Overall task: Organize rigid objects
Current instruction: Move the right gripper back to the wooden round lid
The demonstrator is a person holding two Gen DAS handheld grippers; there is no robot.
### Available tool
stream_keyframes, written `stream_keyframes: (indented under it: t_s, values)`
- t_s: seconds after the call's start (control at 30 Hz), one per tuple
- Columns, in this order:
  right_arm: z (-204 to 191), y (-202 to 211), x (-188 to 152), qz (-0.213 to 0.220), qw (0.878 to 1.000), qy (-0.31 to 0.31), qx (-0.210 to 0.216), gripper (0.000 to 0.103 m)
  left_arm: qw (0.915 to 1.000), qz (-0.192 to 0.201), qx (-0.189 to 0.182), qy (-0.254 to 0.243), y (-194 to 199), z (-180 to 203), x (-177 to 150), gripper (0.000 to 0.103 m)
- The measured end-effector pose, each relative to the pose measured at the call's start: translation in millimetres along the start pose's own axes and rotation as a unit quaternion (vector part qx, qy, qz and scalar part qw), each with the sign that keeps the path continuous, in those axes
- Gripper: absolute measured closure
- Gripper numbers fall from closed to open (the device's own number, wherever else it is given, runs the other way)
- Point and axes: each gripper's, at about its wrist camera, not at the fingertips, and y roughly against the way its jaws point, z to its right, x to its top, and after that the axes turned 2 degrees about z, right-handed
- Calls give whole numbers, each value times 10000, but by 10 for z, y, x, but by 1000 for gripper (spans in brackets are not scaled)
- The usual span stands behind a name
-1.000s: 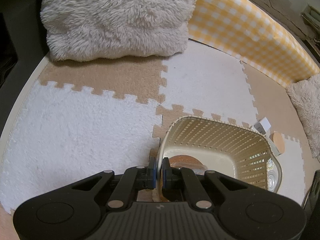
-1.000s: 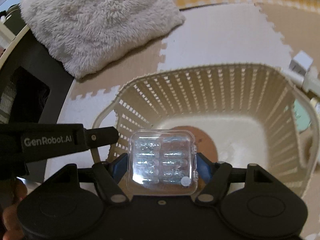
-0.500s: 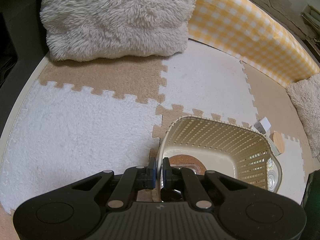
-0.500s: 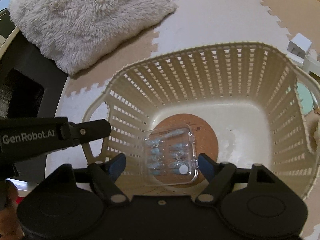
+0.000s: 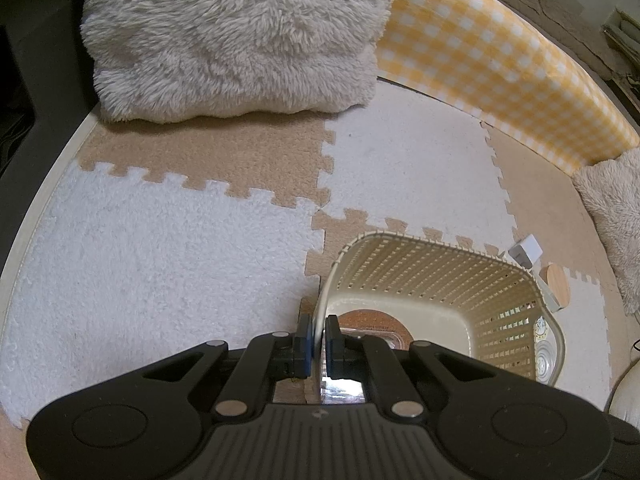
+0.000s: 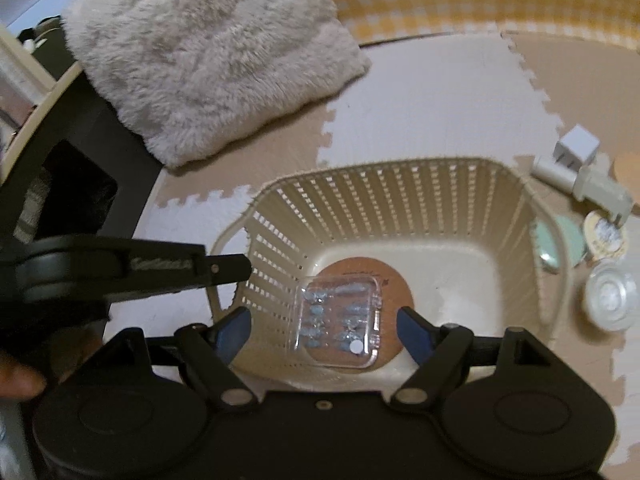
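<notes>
Clear case [image 6: 340,320] lies in basket [image 6: 400,200] on the cork disc [image 6: 394,280]. Right gripper [image 6: 322,326] spread, empty; left gripper [image 5: 318,342] clamps basket rim. Risk: left tugs, basket tips.

**Objects: state and position**

Cream slatted basket [image 6: 400,216] upright on the mat. Inside, a clear square case [image 6: 340,322] holding small blue pieces lies flat on a round cork coaster [image 6: 394,280] on the floor, near-left. Outside right: white plug [image 6: 578,148], round tins [image 6: 610,294], second cork disc [image 5: 554,284].
</notes>
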Motion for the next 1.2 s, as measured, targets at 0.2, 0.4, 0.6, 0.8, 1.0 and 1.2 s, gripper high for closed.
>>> stream_keyframes:
  t_s: [0.2, 0.4, 0.6, 0.8, 1.0, 1.2]
  values:
    - [63, 360, 4, 234, 9992, 291, 130, 18, 10000, 1, 5, -13, 6, -11, 0, 97]
    - [188, 723, 76, 565, 9971, 385, 323, 13, 10000, -14, 33, -41, 2, -13, 6, 97]
    - [416, 1062, 141, 993, 9936, 521, 139, 8, 10000, -15, 56, -61, 0, -2, 1, 97]
    - [727, 1296, 219, 1504, 9866, 594, -194, 0, 10000, -15, 60, -68, -5, -2, 0, 97]
    - [1172, 1339, 327, 1835, 9788, 398, -818, 0, 10000, -11, 62, -64, -4, 1, 1, 97]
    - [1653, 1218, 360, 2036, 9657, -5, -1610, 0, 9999, -18, 74, -91, -13, 5, 6, 97]
